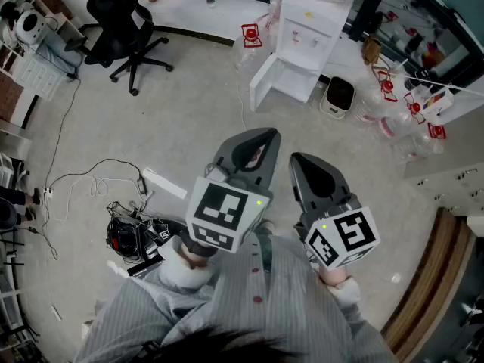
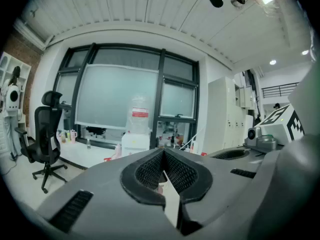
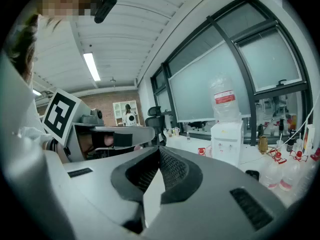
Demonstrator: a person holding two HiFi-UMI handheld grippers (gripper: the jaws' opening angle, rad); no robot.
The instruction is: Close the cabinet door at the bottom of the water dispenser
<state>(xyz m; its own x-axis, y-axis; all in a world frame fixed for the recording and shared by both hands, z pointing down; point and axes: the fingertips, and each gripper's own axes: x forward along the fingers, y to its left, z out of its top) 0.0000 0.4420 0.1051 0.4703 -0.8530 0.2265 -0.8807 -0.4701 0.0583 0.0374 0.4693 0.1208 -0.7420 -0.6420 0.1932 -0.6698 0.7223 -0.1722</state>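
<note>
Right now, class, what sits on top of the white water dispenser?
A large clear water bottle with a red label stands on the water dispenser. The bottle covers the dispenser's top, so how its neck seats cannot be seen.

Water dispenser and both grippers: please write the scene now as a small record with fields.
dispenser: white, upright, far from the person
door: bottom one, stands open, swung to the left in the head view
left gripper: fingers together, nothing between them
right gripper: fingers together, nothing between them
contact: neither gripper touches the door
nearby: dark bin right of the dispenser; chair to its left
</note>
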